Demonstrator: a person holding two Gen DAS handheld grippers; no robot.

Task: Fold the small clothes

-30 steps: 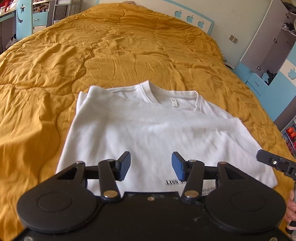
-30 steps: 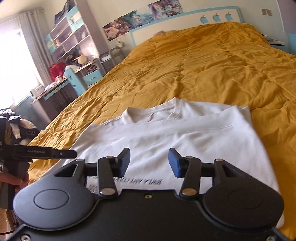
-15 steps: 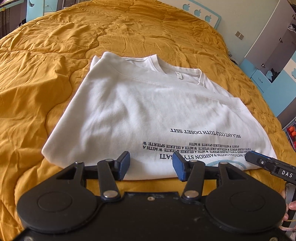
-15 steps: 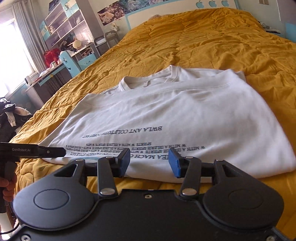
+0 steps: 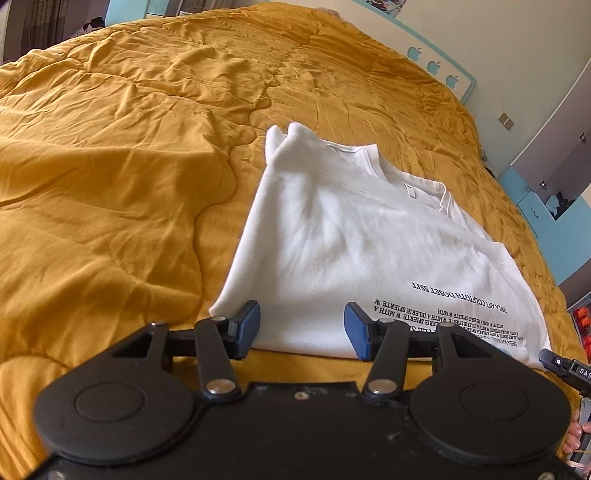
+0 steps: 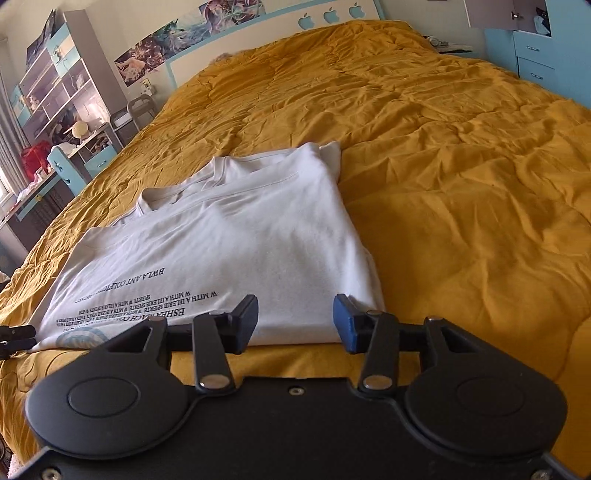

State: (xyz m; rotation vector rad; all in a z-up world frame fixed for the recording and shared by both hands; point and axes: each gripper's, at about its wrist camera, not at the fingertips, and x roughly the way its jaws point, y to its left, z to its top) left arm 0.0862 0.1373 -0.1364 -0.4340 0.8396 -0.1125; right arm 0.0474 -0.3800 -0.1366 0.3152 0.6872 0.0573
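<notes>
White tee folded on the bed, both tools spread at its near hem.

I see the white t-shirt (image 5: 354, 243) lying flat on the mustard quilt (image 5: 110, 184), folded w/ collar at the far end and black print at the near end, upside down to me. Legible bits: "BWLA ANT COL...", "W MITH A IELERIE SPIERTE"; rest too small. A pale blue round graphic sits at the hem corner in the right wrist view. Left tool (image 5: 302, 330) spread, nothing between its blue pads, just over the near-left hem. Right tool (image 6: 295, 324) also spread, empty, at the near-right hem corner. Headboard (image 6: 328, 16) has three blue apple logos. Other tool's tip in left view reads "DAS...".
</notes>
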